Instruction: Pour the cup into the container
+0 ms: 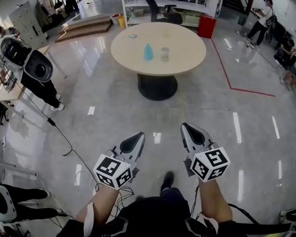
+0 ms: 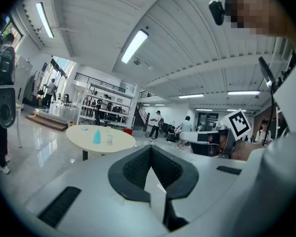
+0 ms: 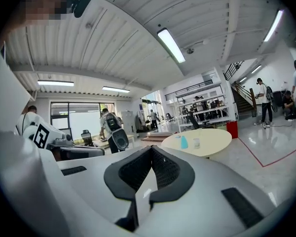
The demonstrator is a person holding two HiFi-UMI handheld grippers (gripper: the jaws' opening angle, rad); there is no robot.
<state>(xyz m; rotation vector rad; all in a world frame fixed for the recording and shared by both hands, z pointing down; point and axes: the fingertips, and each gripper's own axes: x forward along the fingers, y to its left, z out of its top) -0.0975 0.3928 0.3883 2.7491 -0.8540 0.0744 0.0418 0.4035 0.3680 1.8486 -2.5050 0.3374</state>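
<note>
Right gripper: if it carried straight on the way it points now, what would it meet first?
Nothing close: only bare floor lies ahead of the right gripper, which is shut and empty. Further along that line it would probably meet the round table at its near rim, though depth is hard to judge here.

No words or numbers can be read, only square black-and-white markers on the cube (image 1: 112, 171) of the left gripper (image 1: 137, 138) and the cube (image 1: 210, 164) of the right gripper (image 1: 187, 130)
</note>
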